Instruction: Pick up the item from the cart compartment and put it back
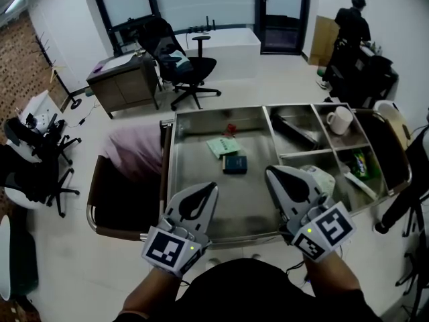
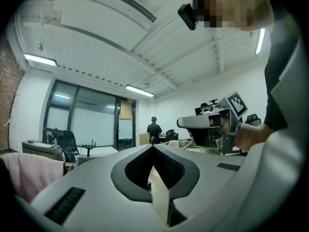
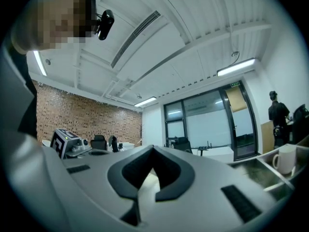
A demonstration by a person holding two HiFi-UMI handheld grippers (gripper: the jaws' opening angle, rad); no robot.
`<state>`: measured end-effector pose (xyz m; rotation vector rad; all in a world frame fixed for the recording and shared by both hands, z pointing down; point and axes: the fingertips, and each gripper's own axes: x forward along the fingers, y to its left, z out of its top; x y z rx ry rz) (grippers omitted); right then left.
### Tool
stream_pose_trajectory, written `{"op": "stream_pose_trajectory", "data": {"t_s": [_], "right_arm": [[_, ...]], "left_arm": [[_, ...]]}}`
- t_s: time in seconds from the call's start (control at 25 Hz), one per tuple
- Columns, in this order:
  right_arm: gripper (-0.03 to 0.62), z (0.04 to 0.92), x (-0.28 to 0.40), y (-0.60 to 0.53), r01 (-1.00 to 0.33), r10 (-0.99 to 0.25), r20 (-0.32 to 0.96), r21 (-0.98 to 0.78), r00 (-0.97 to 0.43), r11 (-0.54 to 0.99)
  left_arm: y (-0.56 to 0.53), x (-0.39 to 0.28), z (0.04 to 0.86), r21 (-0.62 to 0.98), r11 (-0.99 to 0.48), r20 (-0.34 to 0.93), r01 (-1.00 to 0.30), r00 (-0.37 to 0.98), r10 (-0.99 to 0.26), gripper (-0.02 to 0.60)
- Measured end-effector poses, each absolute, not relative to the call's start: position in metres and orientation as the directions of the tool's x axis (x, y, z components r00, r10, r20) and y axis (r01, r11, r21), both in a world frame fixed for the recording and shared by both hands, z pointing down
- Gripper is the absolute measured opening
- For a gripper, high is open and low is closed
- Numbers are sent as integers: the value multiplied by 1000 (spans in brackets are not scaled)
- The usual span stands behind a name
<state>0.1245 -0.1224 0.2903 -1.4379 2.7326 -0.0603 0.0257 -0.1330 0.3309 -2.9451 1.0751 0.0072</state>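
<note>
Jaws pressed together and empty on my left gripper (image 1: 212, 186) and right gripper (image 1: 269, 171), both over the near rim of the cart (image 1: 201, 170); dark blue item (image 1: 234, 164) lies in its large compartment.

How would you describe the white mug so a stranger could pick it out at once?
Start at the steel cart mid-room, with one large bay and smaller bays on its right. In the far right small bay stands the white mug, upright; it is the cart's only cup with a handle.
</note>
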Motion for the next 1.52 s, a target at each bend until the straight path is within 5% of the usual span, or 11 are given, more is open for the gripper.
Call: {"op": "stream_pose_trajectory", "data": {"t_s": [1.52], "right_arm": [[15,338,127,-131,-832,-836,48,-145,-547,536]], "left_arm": [[-133,34,334,0,-774,2,-633,774,-633,0]]}}
